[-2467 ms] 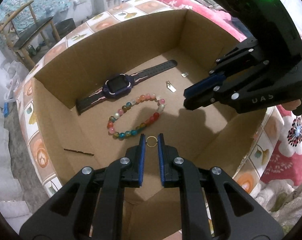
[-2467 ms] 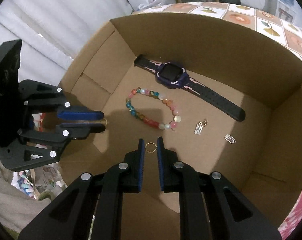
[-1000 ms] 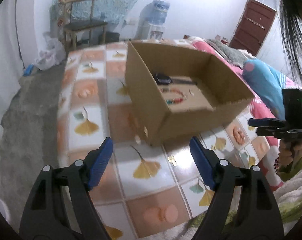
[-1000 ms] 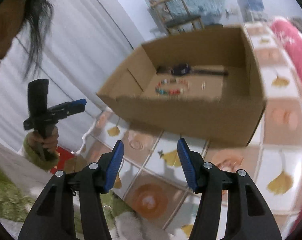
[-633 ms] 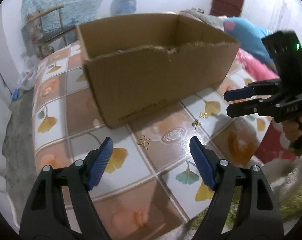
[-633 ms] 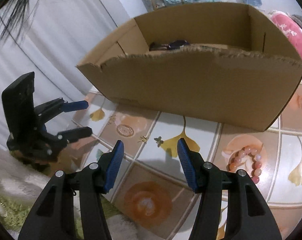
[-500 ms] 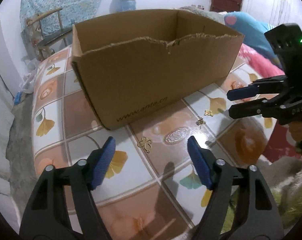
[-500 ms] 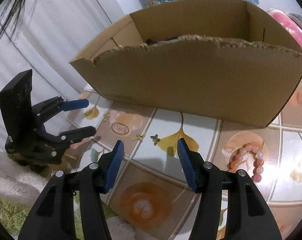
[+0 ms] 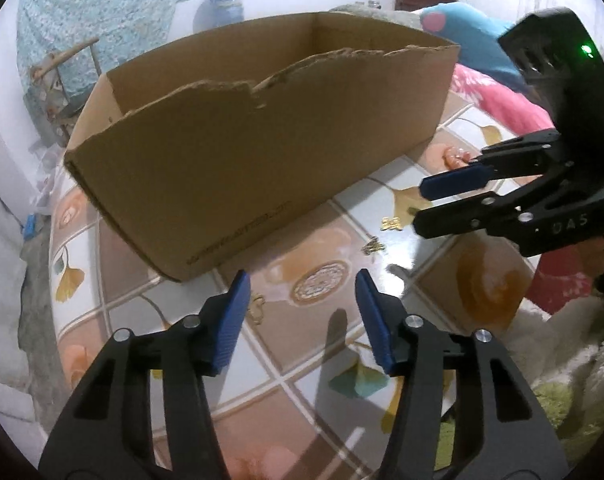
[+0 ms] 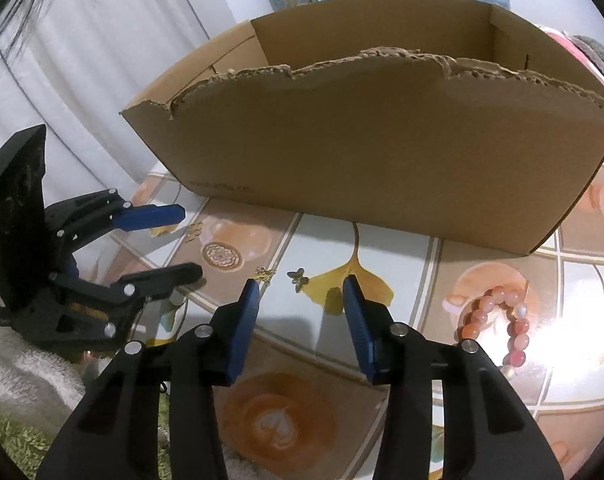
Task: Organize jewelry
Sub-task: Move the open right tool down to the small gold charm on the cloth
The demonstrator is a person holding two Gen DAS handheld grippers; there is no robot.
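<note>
Left gripper [image 9: 299, 280] is about half open w/ nothing between the blue pads. Jaws have just been closing, prob narrowing down bc the target is tiny. It's tipped down at the tiled table [image 9: 386, 208], and the small gold clover charm [image 9: 257, 301] lies just beside its left pad, so imo that's the pick.

Right gripper [image 10: 300, 286] is the same deal: partly open, empty, jaws also just been closing. It's pointed at two little gold charms, a flower-ish one [image 10: 265, 274] right by its left fingertip and a butterfly charm [image 10: 297, 276] just ahead between the tips.

Further out, a pink bead bracelet [image 10: 498, 322] sits on the table off to the right, not picked yet. The cardboard box [image 10: 382, 152] stands right behind everything, close so drops are short. Can't see inside from this low angle tho.
</note>
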